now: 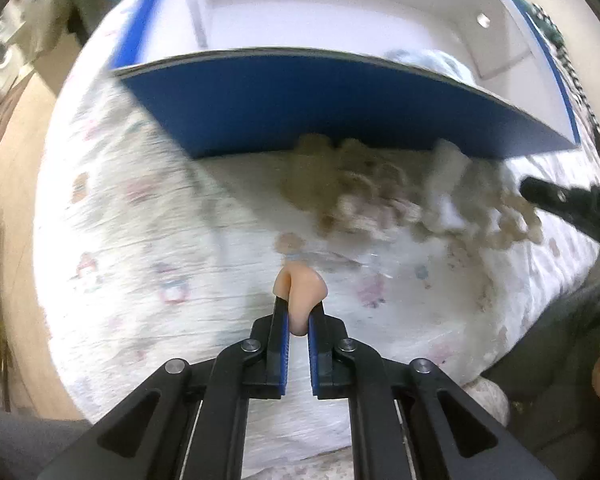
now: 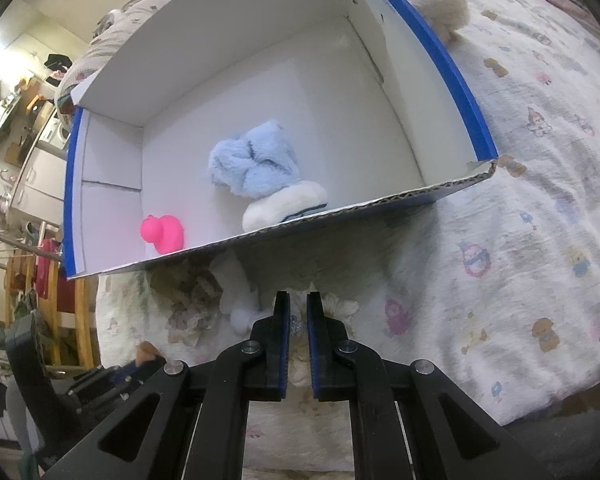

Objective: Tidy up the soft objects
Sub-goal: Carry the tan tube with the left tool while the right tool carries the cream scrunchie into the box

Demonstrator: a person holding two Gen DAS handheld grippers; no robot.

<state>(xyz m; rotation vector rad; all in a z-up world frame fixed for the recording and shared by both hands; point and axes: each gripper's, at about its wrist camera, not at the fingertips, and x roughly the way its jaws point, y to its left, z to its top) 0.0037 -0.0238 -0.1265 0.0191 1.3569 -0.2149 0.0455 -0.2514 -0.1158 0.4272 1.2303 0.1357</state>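
My left gripper (image 1: 299, 304) is shut on a small peach soft toy (image 1: 300, 288), held above the printed bedsheet in front of the blue-and-white cardboard box (image 1: 260, 96). My right gripper (image 2: 299, 304) is nearly shut on a beige and white fluffy plush (image 2: 240, 304) just before the box's near wall (image 2: 340, 216). The same plush (image 1: 380, 196) shows blurred in the left wrist view, with the right gripper's finger (image 1: 560, 200) at it. Inside the box lie a light blue plush (image 2: 256, 164), a white plush (image 2: 288, 204) and a pink rubber duck (image 2: 164, 234).
The box stands on a bed with a white cartoon-print sheet (image 2: 540, 200). A cream fluffy toy (image 2: 446, 8) lies behind the box's right wall. The bed's edge and room furniture (image 2: 20, 184) are at the left.
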